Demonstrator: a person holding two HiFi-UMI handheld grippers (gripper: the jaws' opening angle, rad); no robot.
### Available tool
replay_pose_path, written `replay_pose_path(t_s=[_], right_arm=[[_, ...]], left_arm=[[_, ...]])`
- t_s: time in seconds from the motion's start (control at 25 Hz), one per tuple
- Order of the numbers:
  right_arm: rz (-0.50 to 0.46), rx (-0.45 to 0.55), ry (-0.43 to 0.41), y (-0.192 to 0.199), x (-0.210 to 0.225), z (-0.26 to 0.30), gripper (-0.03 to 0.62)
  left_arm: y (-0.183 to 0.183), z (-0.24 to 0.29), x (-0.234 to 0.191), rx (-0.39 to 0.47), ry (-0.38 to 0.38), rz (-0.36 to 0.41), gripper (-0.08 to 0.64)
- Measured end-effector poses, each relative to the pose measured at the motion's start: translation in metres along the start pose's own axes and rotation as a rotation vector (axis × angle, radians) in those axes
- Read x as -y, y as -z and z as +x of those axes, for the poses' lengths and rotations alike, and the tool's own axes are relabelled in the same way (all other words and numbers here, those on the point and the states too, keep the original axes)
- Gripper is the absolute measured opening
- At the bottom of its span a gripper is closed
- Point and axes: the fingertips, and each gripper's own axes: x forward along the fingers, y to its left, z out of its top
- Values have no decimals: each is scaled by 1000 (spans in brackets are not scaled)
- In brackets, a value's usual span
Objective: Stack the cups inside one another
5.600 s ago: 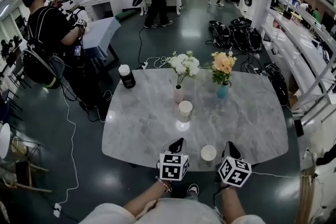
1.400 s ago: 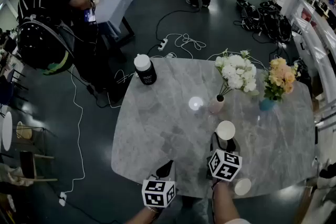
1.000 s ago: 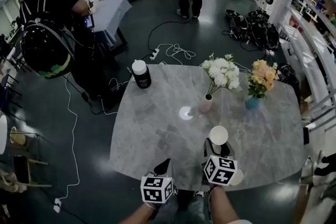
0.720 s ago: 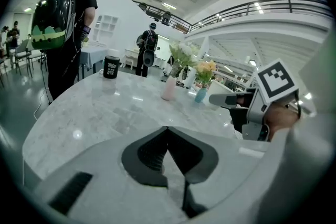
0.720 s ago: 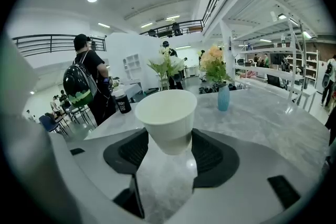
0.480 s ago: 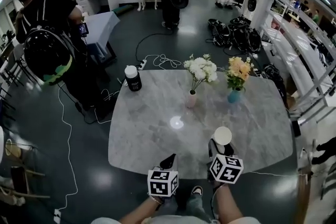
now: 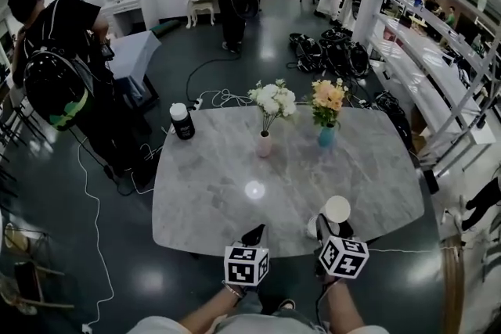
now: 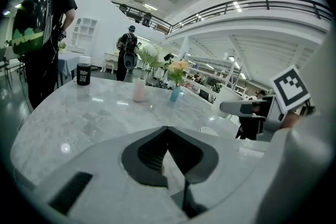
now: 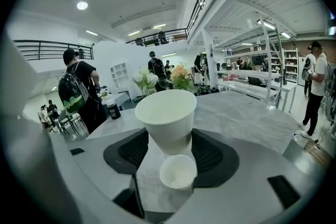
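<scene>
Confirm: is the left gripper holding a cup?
No: in the left gripper view the jaws of the left gripper meet at the tips with nothing between them; the white cup is in the right gripper.

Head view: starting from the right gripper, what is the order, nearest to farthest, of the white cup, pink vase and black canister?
1. white cup, between the jaws of the right gripper.
2. pink vase, mid-table, toward the left.
3. black canister, far left corner.

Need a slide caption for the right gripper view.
Right gripper clamps a white paper cup above a second cup standing on the marble table.
</scene>
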Motion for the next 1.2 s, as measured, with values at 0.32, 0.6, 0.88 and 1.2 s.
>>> replay_pose_path(t_s=[0.32, 0.6, 0.88, 1.2], right_arm=[[7, 5, -53, 13, 23, -41, 238], [-8, -13, -99, 21, 30, -59, 238], [-17, -28, -121, 29, 29, -57, 238], [-24, -56, -131, 34, 23, -40, 238]], left_arm=[[9, -6, 43, 11, -34, 21, -5], [10, -18, 69, 28, -76, 32, -5], [19, -12, 81, 11, -72, 30, -5], [22, 1, 72, -12, -81, 10, -5]])
